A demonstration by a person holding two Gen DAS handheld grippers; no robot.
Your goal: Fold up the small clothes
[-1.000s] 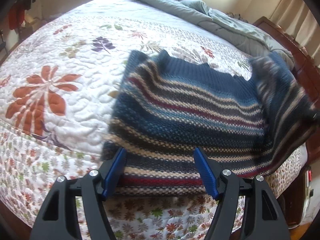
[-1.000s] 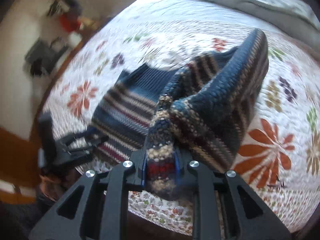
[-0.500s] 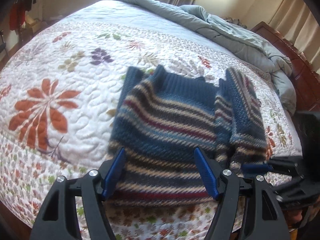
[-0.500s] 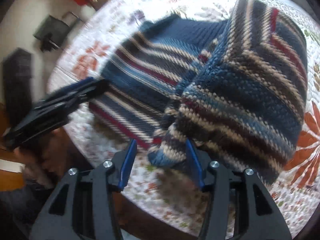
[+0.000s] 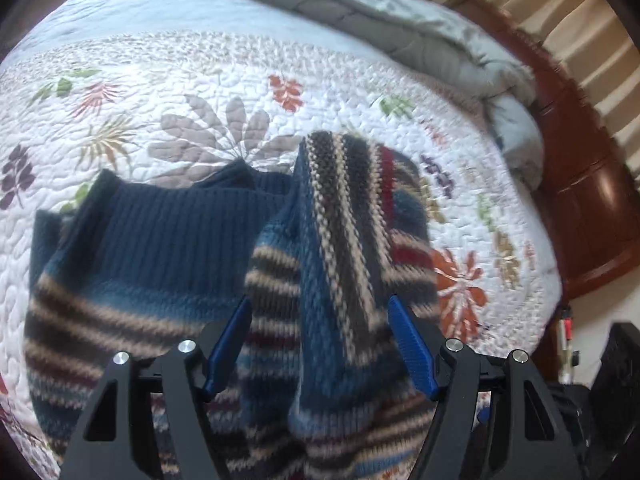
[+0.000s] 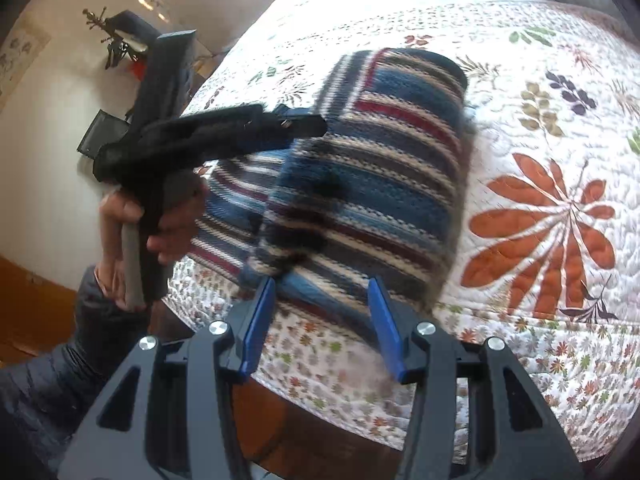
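Two grippers, left point(image 5: 320, 340) and right point(image 6: 322, 320), gape empty over one striped sweater point(image 6: 360, 184) on one quilt point(image 6: 540, 100)

quilt point(image 6: 560, 92) right of sweater point(image 6: 380, 168): open | left claw point(image 6: 320, 122) over sweater's left

**A lived-in home bedroom**

A bed fills both views, spread with a white quilted bedspread point(image 5: 192, 80) printed with leaves and flowers. A rumpled grey duvet point(image 5: 420, 36) lies along the top of the left wrist frame, beside a dark wooden bed frame point(image 5: 592, 208) and cream curtains point(image 5: 580, 32) at upper right. A coat stand point(image 6: 114, 40) appears upper left in the right wrist frame.
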